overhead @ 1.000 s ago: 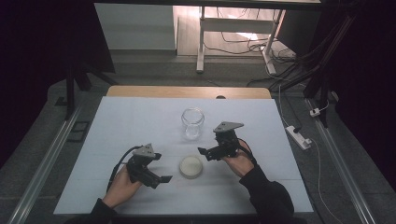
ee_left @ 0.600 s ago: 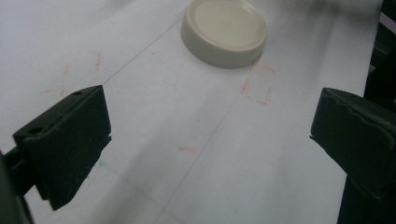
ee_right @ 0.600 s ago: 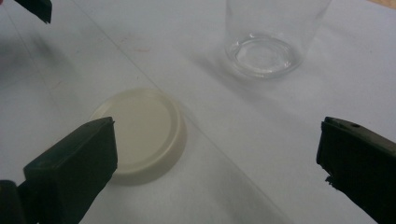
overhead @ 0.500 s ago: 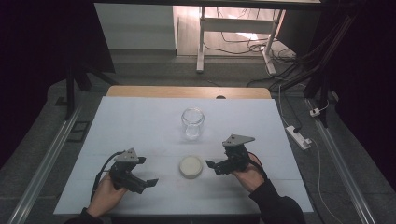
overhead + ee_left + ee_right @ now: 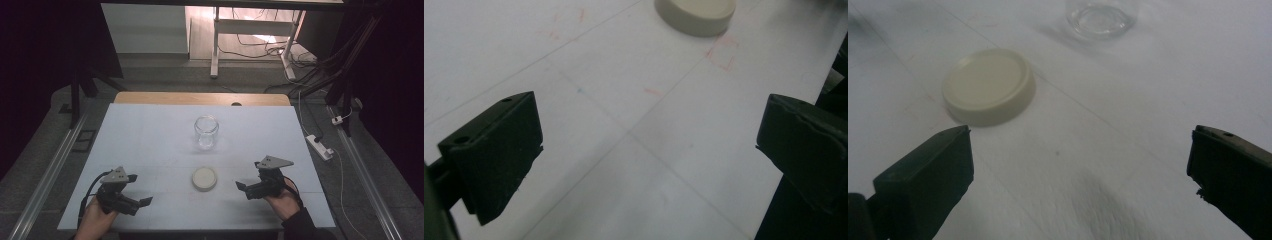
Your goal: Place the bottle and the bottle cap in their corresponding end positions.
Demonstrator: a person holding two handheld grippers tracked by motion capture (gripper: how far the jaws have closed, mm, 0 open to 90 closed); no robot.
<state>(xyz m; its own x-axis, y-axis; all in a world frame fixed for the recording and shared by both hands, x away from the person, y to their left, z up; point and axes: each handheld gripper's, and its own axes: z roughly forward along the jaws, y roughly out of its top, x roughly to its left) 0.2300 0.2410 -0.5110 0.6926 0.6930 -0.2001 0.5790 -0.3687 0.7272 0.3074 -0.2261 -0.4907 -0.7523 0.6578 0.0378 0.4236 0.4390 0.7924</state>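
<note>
Both grippers have drawn back from the lid; left gripper and right gripper jaws gape wide, empty.

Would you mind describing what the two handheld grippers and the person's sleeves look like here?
Both the left gripper and the right gripper are black, each with two blocky black jaws and a grey three-cornered plate on top. A black cable loops from the left one. The right forearm wears a dark sleeve.

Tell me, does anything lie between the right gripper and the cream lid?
Nothing: in the right gripper view, bare white table runs from the open right gripper to the cream lid. The high view agrees.
</note>
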